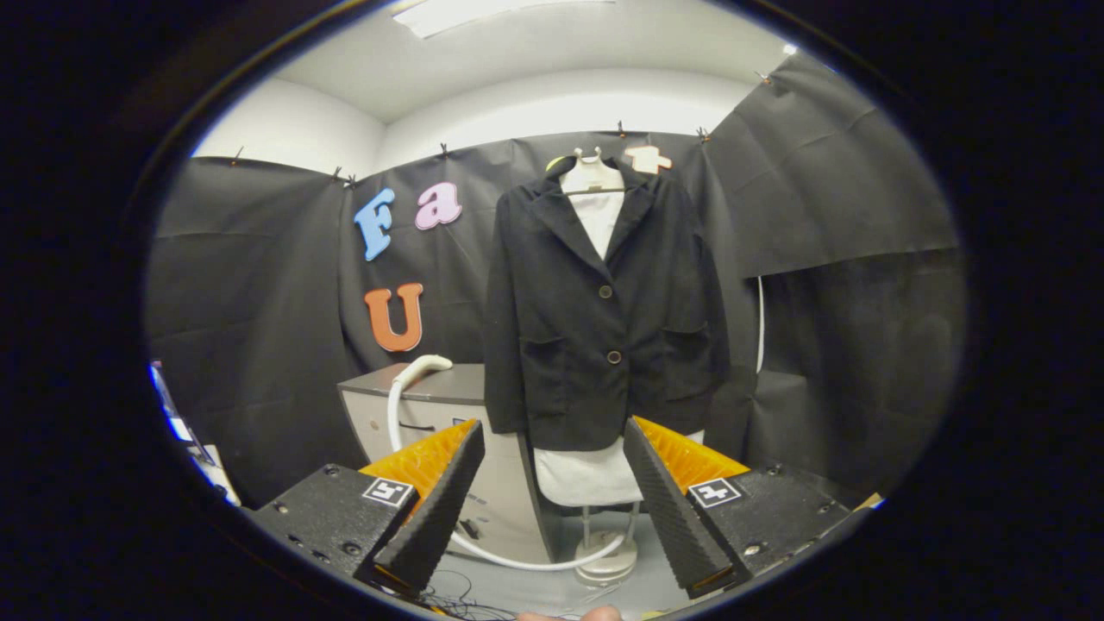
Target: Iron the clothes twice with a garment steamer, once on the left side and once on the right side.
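Note:
A black jacket (pixel 599 310) hangs buttoned on a white mannequin stand (pixel 606 561), straight ahead and beyond my fingers. The white steamer head (pixel 421 369) lies on a grey cabinet (pixel 448 405) to the jacket's left, and its white hose (pixel 509 559) loops down to the floor. My gripper (pixel 552 431) stands open and well short of both, with nothing between its fingers.
Black cloth walls close the booth on all sides. The mannequin's round base stands on the grey floor near the hose loop. Thin dark cables (pixel 457 599) lie on the floor just below my fingers. A fingertip of a person (pixel 569 614) shows beneath the gripper.

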Available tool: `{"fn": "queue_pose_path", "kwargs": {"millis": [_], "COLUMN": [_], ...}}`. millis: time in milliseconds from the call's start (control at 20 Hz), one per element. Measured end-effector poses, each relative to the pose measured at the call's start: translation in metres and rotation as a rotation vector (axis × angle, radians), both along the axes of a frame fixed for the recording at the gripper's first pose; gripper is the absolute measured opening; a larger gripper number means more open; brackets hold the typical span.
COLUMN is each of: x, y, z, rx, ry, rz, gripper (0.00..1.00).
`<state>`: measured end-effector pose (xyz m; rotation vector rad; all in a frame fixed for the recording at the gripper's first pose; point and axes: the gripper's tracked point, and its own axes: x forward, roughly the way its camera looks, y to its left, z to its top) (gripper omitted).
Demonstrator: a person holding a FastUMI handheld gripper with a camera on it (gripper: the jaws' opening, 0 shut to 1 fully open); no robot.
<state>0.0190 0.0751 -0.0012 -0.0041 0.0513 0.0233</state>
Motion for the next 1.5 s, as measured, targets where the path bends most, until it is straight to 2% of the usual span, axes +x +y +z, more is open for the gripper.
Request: {"fn": "queue_pose_path", "kwargs": {"millis": [400, 750, 1000, 1350, 1500], "x": [0.046, 0.084, 0.116, 0.205, 0.252], "y": [0.104, 0.194, 0.249, 0.311, 0.326], "z": [0.019, 0.026, 0.018, 0.021, 0.011], "rx": [-0.036, -0.042, -0.011, -0.015, -0.011], "ry": [-0.011, 0.038, 0.119, 0.186, 0.256], "rz": [0.064, 0.192, 0.306, 0.38, 0.36], "gripper": [1.0, 1.0, 1.0, 1.0, 1.0]}}
